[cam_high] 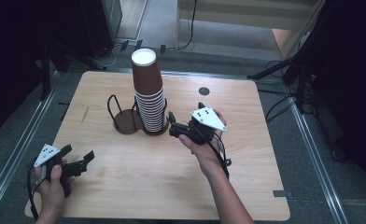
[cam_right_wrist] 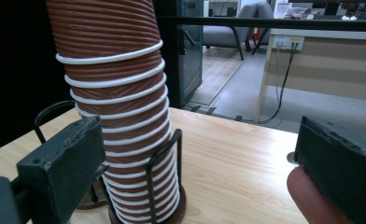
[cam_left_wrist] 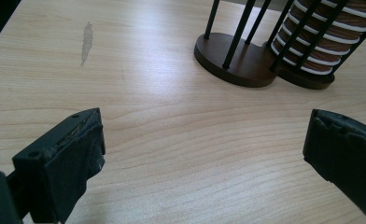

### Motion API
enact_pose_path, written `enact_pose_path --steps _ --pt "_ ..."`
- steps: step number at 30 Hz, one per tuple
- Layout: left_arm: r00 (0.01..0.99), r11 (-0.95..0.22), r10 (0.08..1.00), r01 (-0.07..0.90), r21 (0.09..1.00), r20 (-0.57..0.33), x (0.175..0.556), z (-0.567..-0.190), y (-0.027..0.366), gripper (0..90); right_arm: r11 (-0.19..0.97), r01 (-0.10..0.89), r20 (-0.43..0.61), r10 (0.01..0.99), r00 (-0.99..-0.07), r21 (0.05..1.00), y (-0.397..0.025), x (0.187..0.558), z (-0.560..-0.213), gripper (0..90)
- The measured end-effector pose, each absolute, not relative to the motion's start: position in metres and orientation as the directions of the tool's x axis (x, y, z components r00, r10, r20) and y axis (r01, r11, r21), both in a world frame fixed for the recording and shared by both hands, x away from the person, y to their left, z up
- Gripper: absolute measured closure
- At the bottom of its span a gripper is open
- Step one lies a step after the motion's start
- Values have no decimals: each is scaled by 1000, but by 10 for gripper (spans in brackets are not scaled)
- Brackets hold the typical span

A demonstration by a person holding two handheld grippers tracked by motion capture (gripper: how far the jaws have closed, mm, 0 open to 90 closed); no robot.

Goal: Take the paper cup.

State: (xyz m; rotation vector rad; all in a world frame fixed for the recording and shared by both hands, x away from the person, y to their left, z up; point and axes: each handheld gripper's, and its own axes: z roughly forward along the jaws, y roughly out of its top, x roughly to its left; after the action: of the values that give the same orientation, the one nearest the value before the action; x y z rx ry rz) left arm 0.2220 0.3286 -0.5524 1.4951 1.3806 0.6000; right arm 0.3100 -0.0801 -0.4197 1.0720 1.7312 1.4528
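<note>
- The left gripper (cam_high: 80, 162) sits nearest, at about 7 o'clock on the worktop (cam_high: 139, 177). Its jaws stand wide apart and hold nothing; I judge it waits low, out of the way of the other hand.
- The right gripper (cam_high: 172, 125) is near the middle, just at 3 o'clock of the stack of paper cups (cam_high: 148, 93). Its jaws are also wide and empty, and they point to the stack, probably to take a cup.
- The stack stands in the right ring of a dark wire holder (cam_high: 125, 119); the wires keep it upright, though it leans a little. The left ring looks empty.
- In the right gripper view the top of the stack (cam_right_wrist: 111, 84) is cut off.
- The cup count is hard to make out.
</note>
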Motion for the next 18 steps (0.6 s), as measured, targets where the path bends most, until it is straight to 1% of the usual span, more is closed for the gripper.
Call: enact_pose_path --steps 18 --pt "238 123 937 456 881 -254 222 -553 329 0 77 185 28 863 -505 980 -48 324 -414 18"
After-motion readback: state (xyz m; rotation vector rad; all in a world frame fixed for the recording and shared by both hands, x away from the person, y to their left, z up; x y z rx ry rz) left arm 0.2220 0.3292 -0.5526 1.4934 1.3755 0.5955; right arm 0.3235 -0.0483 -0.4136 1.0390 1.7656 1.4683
